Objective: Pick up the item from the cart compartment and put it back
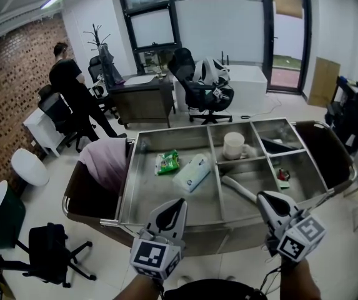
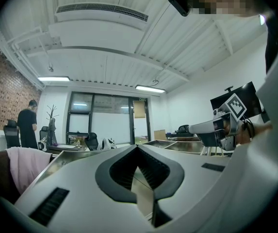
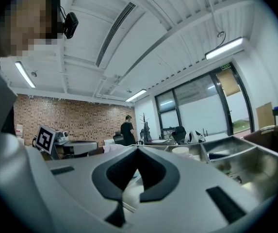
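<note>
While I am holding the left gripper (image 1: 180, 202) and right gripper (image 1: 261, 196) closed and empty, a white soft-plastic tissue pack (image 1: 192, 173) is lying just ahead.

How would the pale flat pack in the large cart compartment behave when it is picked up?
The pale pack looks like soft wrapped tissues, so probably light and squashy. It lies flat on the steel cart, so a push likely slides it, not rolls it.

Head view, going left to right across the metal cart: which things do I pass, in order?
pink cloth → green packet → white and blue pack → white mug → small red item
</note>
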A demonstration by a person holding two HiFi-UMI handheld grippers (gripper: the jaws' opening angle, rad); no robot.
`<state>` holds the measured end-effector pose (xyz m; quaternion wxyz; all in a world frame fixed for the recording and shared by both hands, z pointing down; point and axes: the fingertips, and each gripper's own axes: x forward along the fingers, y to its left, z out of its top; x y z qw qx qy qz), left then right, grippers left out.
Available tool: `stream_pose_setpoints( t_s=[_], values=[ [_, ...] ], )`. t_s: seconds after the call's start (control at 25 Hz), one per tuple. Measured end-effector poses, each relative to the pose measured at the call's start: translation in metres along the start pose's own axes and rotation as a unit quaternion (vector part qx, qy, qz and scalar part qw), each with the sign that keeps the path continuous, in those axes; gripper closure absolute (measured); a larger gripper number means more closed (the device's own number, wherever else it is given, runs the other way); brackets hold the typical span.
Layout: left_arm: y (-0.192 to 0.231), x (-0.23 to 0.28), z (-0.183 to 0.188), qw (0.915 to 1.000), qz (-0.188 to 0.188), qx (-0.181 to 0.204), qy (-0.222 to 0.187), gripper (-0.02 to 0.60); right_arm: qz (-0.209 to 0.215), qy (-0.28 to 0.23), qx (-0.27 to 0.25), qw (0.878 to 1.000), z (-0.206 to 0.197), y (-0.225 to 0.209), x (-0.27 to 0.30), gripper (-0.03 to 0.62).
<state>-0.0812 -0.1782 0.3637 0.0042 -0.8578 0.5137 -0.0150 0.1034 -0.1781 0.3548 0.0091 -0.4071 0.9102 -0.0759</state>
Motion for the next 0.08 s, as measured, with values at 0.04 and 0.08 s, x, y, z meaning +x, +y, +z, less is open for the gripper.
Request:
stream_pose_setpoints(
  t_s=[0.04, 0.08],
  values=[
    [0.0002, 0.0000, 0.0000, 1.0000, 0.000, -0.001, 0.000, 0.580, 0.000, 0.000, -0.001, 1.000, 0.0000, 0.0002, 0.0003, 0.580],
    [0.0005, 0.0000, 0.0001, 1.0000, 0.000, -0.001, 0.000, 0.580, 0.000, 0.000, -0.001, 1.000, 0.0001, 0.0004, 0.0007, 0.580]
  ],
)
